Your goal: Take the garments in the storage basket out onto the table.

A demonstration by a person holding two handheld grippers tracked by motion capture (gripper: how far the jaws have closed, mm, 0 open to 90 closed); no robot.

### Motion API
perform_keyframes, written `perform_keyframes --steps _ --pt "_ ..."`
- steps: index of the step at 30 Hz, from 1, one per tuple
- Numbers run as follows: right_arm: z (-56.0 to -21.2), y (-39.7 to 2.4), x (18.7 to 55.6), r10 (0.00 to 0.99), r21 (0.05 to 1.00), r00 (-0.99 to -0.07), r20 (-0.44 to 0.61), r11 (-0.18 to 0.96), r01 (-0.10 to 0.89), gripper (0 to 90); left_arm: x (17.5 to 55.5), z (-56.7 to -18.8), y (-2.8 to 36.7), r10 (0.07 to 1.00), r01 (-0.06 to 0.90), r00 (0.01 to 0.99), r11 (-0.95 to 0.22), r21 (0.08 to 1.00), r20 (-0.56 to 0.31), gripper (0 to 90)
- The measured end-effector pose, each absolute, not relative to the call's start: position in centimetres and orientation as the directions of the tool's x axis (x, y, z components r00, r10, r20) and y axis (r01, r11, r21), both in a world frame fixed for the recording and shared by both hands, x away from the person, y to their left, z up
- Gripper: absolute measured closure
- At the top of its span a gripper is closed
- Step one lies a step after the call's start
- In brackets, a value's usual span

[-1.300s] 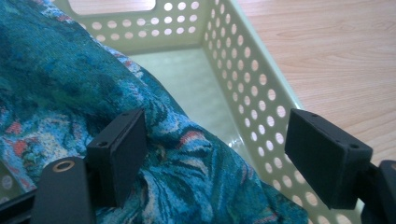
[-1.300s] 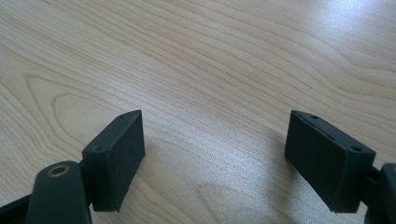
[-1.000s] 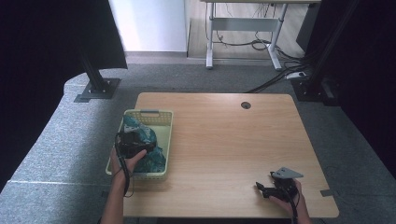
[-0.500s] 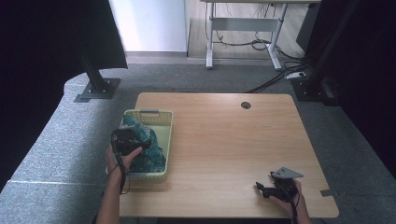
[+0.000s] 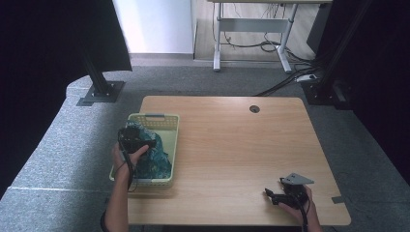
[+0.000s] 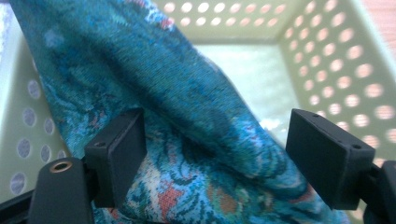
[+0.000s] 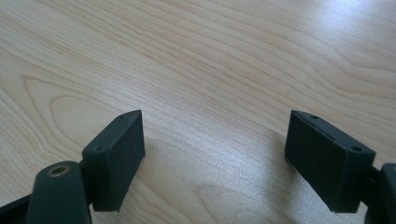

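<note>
In the left gripper view, the teal patterned cloth [image 6: 196, 140] is running off the top, left and bottom edges, so its full extent cannot be told. Between and beyond the jaws it is covering much of the pale green perforated basket [image 6: 336, 60], whose floor is showing blurred ahead of the jaws. In the right gripper view, the wooden surface [image 7: 224, 60] is being cut off on every side, and the jaw bases are leaving the bottom edge. In the high view, both forearms are being cropped at the bottom edge.
</note>
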State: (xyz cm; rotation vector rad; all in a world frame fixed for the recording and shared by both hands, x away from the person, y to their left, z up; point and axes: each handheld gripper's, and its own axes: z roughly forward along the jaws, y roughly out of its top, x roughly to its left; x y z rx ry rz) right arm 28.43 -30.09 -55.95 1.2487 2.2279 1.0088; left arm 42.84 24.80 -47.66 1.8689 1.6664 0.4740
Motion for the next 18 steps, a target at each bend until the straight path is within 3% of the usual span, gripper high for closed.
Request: perform_keyframes --steps 18 --pt "-55.9 -30.0 28.5 0.857 0.748 -0.516 0.008 0.337 0.572 19.2 44.3 -50.2 23.6 0.983 0.835 0.168 -0.105 0.540 -0.068 19.6"
